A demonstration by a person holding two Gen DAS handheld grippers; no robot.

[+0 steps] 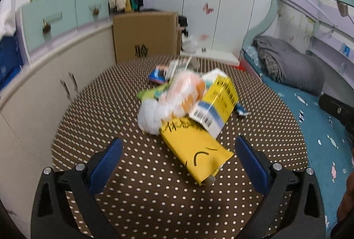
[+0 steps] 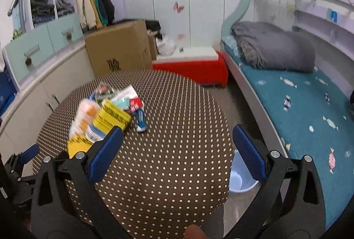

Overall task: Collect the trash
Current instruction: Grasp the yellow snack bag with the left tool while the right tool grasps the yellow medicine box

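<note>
Your left tongs [image 1: 178,147] are spread wide and hold nothing; they hover over the dotted table [image 1: 154,183], with the yellow bag [image 1: 194,146] lying between the blue pads [image 1: 106,165], touching neither. Just behind the bag sits the trash pile [image 1: 183,99]: a yellow box [image 1: 215,104], a white-and-orange wrapper [image 1: 183,93] and a white wad [image 1: 148,115], all pressed together and blurred. Your right tongs [image 2: 177,144] are also wide apart and empty, over the bare right half of the table [image 2: 177,128]. The pile [image 2: 104,115] is to their left, a small blue packet [image 2: 141,120] beside it. Below the table edge, by the right pad, stands a pale blue bin [image 2: 237,181]; the bed [image 2: 309,119] runs along the right.
</note>
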